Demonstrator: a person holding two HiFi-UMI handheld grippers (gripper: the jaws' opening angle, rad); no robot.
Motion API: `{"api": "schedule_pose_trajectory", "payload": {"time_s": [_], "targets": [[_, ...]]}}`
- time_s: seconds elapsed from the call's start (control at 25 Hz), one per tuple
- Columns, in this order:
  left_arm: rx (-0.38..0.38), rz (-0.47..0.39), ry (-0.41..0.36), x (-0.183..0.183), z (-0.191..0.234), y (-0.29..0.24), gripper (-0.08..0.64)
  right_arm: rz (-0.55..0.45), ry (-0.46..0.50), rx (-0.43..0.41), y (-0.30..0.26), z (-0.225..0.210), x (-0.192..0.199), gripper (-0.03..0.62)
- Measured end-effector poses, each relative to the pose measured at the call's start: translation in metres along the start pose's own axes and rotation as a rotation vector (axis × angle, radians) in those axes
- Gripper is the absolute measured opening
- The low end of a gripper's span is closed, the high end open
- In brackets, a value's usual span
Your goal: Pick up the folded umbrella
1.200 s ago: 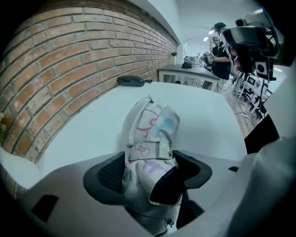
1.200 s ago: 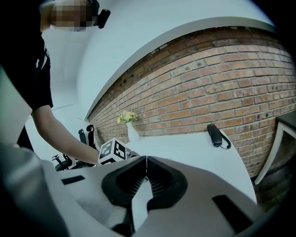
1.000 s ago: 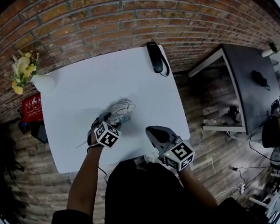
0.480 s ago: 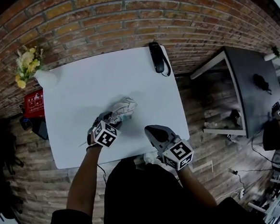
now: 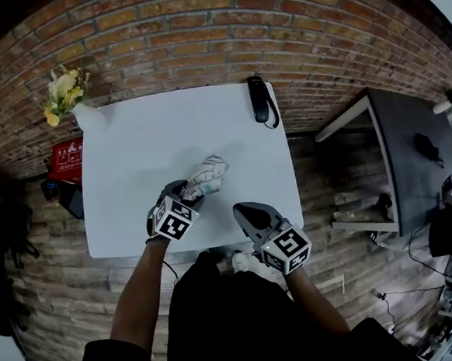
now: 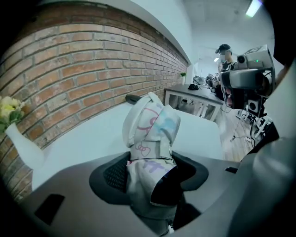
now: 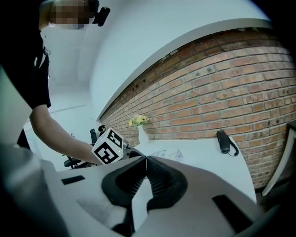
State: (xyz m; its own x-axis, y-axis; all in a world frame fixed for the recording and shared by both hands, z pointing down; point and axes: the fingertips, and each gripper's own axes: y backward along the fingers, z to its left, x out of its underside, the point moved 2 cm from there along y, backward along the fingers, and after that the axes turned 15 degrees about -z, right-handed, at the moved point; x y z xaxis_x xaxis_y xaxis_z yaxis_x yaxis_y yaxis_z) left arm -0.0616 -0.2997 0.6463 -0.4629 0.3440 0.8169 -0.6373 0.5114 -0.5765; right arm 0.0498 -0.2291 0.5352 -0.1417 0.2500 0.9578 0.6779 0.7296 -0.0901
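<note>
Folded umbrella [image 5: 207, 177] sits clamped in the left gripper [image 5: 190, 194], whose jaws have just been closing on it, over the white table [image 5: 130, 144]; the right gripper [image 5: 248, 213] hovers nearby, jaws together, empty

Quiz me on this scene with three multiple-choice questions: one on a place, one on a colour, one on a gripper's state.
1. Where is the vase? A. far left corner of the table B. the floor C. middle of the table
2. What colour are the flowers? A. red B. yellow C. blue
3. The left gripper is: A. open and empty B. shut on the umbrella C. out of view
Answers: A, the head view shows it there; B, the blooms are yellow; B, its jaws have just been closing and press the umbrella.
</note>
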Motion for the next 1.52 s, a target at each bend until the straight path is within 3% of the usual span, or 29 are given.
{"api": "schedule_pose_trajectory", "payload": {"time_s": [0.72, 1.04, 1.52], "targets": [[-0.205, -0.157, 0.101, -0.047, -0.072, 0.081, 0.262, -0.077, 0.000, -0.148, 0.068, 0.025, -0.019, 0.021], [-0.297, -0.287, 0.151, -0.075, -0.109, 0.129, 0.262, -0.130, 0.002, -0.218, 0.095, 0.037, -0.037, 0.021], [-0.377, -0.463, 0.197, -0.102, -0.124, 0.207, 0.262, -0.244, 0.006, -0.288, 0.091, 0.076, -0.085, 0.021]]}}
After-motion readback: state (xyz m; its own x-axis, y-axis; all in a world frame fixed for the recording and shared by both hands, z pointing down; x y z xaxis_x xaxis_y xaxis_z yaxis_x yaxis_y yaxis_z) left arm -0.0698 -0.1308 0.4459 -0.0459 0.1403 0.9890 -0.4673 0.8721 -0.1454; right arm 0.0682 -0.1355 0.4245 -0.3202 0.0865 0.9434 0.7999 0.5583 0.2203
